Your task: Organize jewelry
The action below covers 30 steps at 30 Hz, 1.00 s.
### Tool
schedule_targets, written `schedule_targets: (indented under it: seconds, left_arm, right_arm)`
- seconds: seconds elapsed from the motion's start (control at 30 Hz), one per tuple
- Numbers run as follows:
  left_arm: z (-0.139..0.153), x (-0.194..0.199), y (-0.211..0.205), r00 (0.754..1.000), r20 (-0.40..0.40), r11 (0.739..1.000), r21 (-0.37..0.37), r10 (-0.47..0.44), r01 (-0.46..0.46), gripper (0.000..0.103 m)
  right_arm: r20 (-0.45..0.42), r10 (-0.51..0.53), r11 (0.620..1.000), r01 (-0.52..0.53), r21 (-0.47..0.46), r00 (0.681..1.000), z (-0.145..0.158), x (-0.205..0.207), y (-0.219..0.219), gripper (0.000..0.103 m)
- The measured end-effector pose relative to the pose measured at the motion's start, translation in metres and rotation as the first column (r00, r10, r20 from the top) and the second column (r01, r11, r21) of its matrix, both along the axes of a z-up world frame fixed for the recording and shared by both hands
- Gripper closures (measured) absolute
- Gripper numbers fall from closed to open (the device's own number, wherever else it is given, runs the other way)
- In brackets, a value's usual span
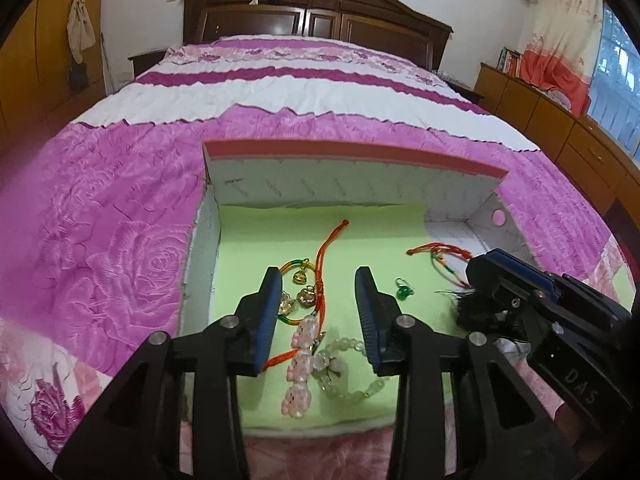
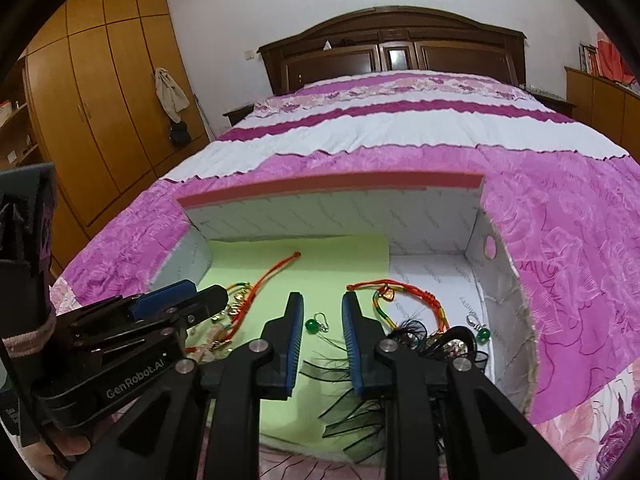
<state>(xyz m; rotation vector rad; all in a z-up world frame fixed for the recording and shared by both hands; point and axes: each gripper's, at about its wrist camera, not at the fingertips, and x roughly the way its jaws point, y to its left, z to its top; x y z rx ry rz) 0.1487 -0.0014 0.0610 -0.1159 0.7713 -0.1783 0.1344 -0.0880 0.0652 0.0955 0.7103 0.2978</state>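
Both tools stand open, gripping nothing, over the box (image 1: pixel 352 150) on the bed. Left tool (image 1: pixel 318 312) sees the pink bead bracelet (image 1: pixel 300 360); right tool (image 2: pixel 320 340) sees, perhaps, a black feather piece (image 2: pixel 352 412) and a second green earring (image 2: pixel 482 330).

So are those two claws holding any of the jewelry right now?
No. The left gripper and right gripper both stand open over the box, gripping nothing.

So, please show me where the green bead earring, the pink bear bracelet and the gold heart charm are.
green bead earring (image 2: pixel 311 325): right wrist view, on the round green bead.
pink bear bracelet (image 1: pixel 301 361): left wrist view, on the middle bear bead.
gold heart charm (image 2: pixel 387 294): right wrist view, on the charm's face.
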Motion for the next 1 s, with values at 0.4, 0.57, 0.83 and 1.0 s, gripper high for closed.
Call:
schedule_targets:
  seconds: [0.4, 0.57, 0.83, 1.0]
  left_arm:
    - [0.026, -0.046, 0.005, 0.998, 0.065, 1.000, -0.011, 0.018, -0.018, 0.060]
    - [0.028, -0.066, 0.002, 0.997, 0.071, 1.000, 0.004, 0.022, -0.022, 0.060]
    - [0.025, -0.091, 0.004, 0.996, 0.083, 0.999, 0.009, 0.038, -0.039, 0.059]
    - [0.019, -0.101, 0.003, 0.996, 0.080, 0.998, 0.027, 0.050, -0.053, 0.057]
  right_arm:
    - [0.092, 0.004, 1.000, -0.005, 0.016, 0.996, 0.036, -0.048, -0.005, 0.069]
    - [0.125, 0.000, 1.000, 0.000, 0.002, 0.992, 0.043, -0.073, -0.008, 0.057]
    - [0.149, -0.018, 1.000, 0.021, -0.020, 0.989, 0.041, -0.106, -0.014, 0.048]
    - [0.139, -0.038, 0.999, 0.042, -0.025, 0.990, 0.032, -0.120, -0.021, 0.045]
